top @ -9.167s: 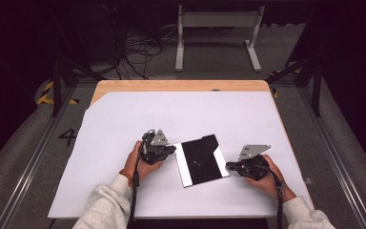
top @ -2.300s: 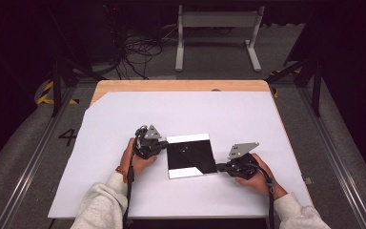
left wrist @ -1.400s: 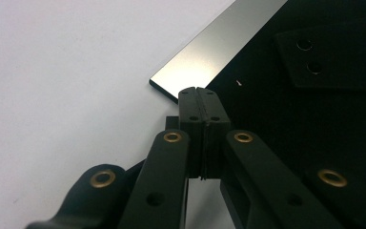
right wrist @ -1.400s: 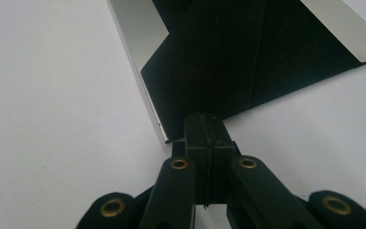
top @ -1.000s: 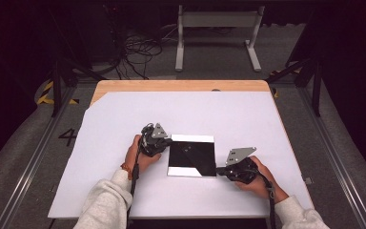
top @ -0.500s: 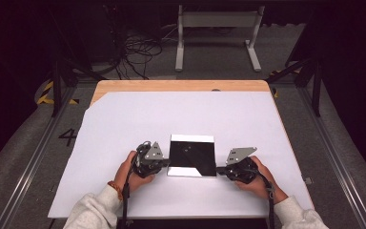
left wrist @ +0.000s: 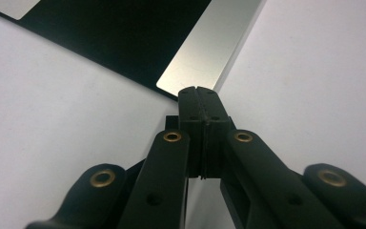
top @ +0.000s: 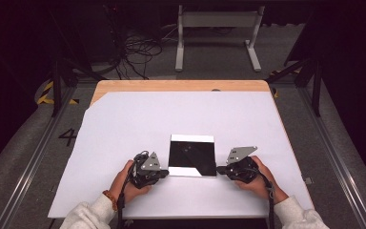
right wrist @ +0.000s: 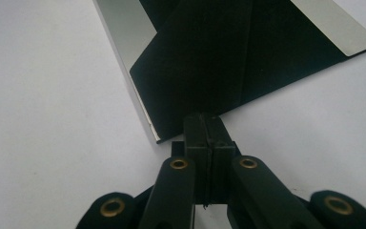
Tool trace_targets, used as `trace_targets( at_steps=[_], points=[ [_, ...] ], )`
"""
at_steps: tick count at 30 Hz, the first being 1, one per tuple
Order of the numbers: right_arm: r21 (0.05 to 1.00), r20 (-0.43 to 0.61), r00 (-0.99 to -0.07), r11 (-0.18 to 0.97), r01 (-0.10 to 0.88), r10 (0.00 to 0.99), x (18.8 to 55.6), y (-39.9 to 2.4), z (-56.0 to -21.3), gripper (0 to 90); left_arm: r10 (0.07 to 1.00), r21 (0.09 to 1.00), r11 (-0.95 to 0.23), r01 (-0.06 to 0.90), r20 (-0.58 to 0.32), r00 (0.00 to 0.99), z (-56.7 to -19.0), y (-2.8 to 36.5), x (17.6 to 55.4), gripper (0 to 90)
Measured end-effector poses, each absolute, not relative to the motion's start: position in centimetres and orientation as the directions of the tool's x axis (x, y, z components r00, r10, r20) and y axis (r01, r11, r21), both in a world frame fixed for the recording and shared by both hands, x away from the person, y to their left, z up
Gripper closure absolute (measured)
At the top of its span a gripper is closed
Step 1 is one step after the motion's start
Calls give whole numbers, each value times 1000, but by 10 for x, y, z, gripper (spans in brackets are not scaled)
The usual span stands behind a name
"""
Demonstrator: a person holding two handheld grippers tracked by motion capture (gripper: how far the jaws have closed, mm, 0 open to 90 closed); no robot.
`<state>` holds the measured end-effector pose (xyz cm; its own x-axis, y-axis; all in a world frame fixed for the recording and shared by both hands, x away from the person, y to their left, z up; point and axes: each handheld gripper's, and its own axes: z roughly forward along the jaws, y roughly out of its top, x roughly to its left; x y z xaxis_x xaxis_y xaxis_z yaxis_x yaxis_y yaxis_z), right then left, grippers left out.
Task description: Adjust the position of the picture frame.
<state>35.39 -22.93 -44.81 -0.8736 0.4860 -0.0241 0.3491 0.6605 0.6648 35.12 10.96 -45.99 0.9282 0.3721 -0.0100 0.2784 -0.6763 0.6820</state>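
Note:
A square black glossy plate (top: 192, 155) with silvery reflective strips lies flat on the white table sheet (top: 124, 124). My left gripper (top: 166, 172) is shut, and its tips meet the plate's near left corner. In the left gripper view the closed tips (left wrist: 198, 91) touch the silvery corner of the plate (left wrist: 124, 38). My right gripper (top: 218, 169) is shut too, at the plate's near right corner. In the right gripper view its tips (right wrist: 205, 117) rest against the edge of the plate (right wrist: 267, 62). Nothing is between either pair of jaws.
The white sheet covers a wooden table (top: 171, 86) whose far edge shows bare. A dark floor with cables (top: 138, 47) and a metal stand (top: 217, 28) lies beyond the table. Rails run along both sides.
My left hand has slid along the plate's left side toward me, from the far left corner to the near left one. The plate now lies squarer to the table. The right hand stayed put.

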Motion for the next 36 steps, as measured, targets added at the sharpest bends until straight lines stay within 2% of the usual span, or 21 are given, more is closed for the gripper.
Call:
trace_targets(
  at_steps=[12, 16, 18, 28, 33, 35, 36],
  points=[
    [658, -31, -873, 667, 349, 487, 347, -235, -444, 900, 367, 704, -649, 286, -40, 929, -463, 106, 350, 892],
    [661, -34, -873, 666, 345, 487, 345, -238, -442, 900, 358, 700, -660, 273, -27, 933, -462, 105, 350, 891],
    [663, -34, -871, 663, 347, 489, 344, -239, -441, 899, 363, 691, -676, 256, 10, 932, -460, 106, 349, 879],
    [649, -32, -867, 670, 360, 497, 341, -240, -436, 894, 433, 769, -584, 258, 27, 901, -448, 148, 338, 845],
    [628, -35, -874, 691, 359, 485, 338, -236, -437, 888, 479, 776, -566, 279, 33, 877, -454, 170, 333, 790],
    [620, -34, -876, 697, 359, 482, 338, -234, -437, 882, 504, 776, -553, 302, 23, 863, -457, 178, 331, 727],
    [613, -33, -879, 704, 359, 476, 339, -233, -437, 879, 507, 779, -550, 303, 23, 861, -458, 181, 330, 724]
  ],
)
